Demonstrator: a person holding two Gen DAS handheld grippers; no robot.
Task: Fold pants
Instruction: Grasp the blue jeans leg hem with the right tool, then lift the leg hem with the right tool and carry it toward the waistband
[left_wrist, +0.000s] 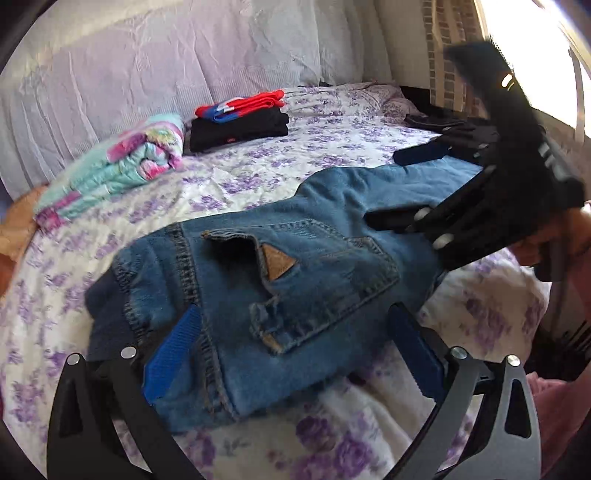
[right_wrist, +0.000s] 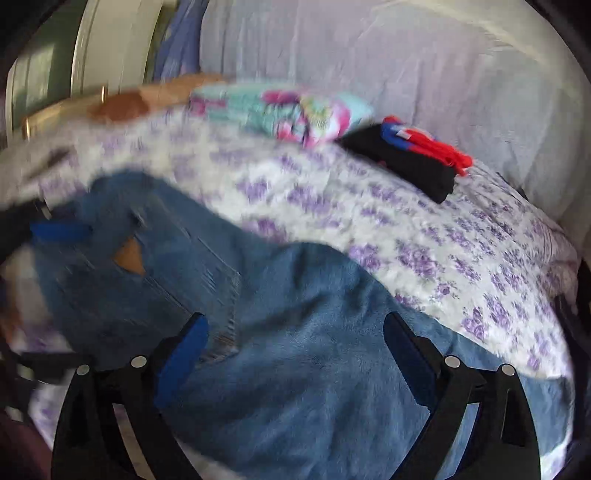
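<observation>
- There was one pair of jeans (left_wrist: 280, 266), and it lay on one bed cover (left_wrist: 258, 173) with purple flowers, in the centre and lower part of the left wrist view.
- Two grippers were in the pictures: the left gripper (left_wrist: 295, 354) at the bottom of the left view, and the right gripper (right_wrist: 295, 362) at the bottom of the right view.
- The left gripper was wide open. Its two blue fingers (left_wrist: 171, 354) stood on both sides of the waist end of the jeans and held nothing.
- The right gripper was also wide open and had nothing between its fingers. In the left view it appeared at the right side of the frame, with one finger low over the leg part.
- The jeans were medium blue denim with the back side up. One back pocket (left_wrist: 306, 280) with a brown triangle patch (left_wrist: 279, 261) was visible, and a dark blue waistband (left_wrist: 107, 314) was at the left end.
- The legs went to the upper right of the left view, one lying on the other, as far as I could tell.
- In the right view the jeans filled the lower centre, and the picture was blurred.
- One stack of folded clothes (left_wrist: 240, 123), black below and red and blue above, lay in the upper centre.
- One rolled colourful blanket (left_wrist: 122, 162) lay at the left, just beside the stack.
</observation>
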